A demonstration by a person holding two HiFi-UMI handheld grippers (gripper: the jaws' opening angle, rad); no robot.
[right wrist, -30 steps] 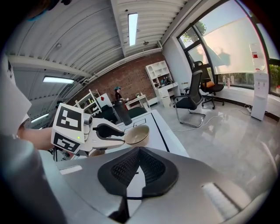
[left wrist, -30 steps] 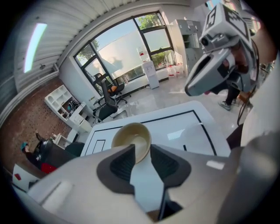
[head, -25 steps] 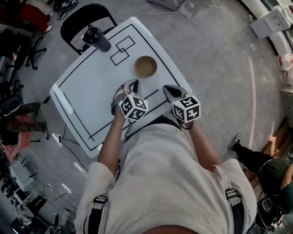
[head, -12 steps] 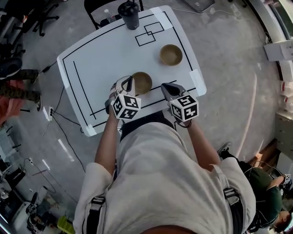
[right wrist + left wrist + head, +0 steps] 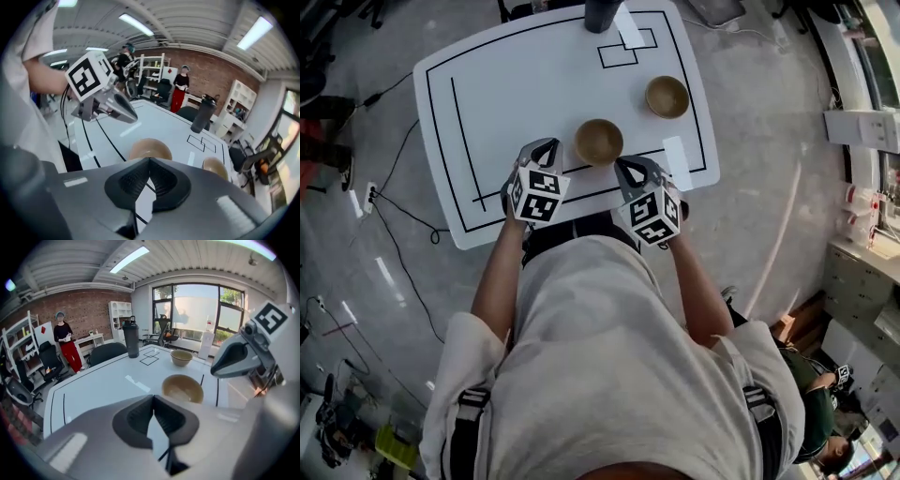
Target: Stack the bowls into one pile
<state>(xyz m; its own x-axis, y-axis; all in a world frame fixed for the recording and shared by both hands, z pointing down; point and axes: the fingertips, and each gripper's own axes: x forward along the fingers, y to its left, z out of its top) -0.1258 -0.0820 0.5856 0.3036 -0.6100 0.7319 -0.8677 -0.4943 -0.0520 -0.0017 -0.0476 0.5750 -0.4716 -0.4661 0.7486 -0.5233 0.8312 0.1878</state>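
Observation:
Two tan bowls stand upright and apart on the white table (image 5: 516,84). The near bowl (image 5: 598,142) (image 5: 182,388) (image 5: 150,149) sits close to the front edge, between my two grippers. The far bowl (image 5: 667,96) (image 5: 181,357) (image 5: 215,168) is further back to the right. My left gripper (image 5: 542,150) (image 5: 153,401) hovers just left of the near bowl, jaws shut and empty. My right gripper (image 5: 628,172) (image 5: 149,164) hangs at the table's front edge, just right of that bowl, also shut with nothing in it.
A dark tumbler (image 5: 602,13) (image 5: 131,337) (image 5: 203,115) stands at the table's far edge beside two overlapping black squares (image 5: 628,49). Black lines frame the tabletop. Chairs, shelves and people stand around the room; cables (image 5: 394,202) lie on the floor to the left.
The head view has swung, so the table now sits squarer and higher in frame and both bowls show. Both grippers stayed shut and now flank the near bowl.

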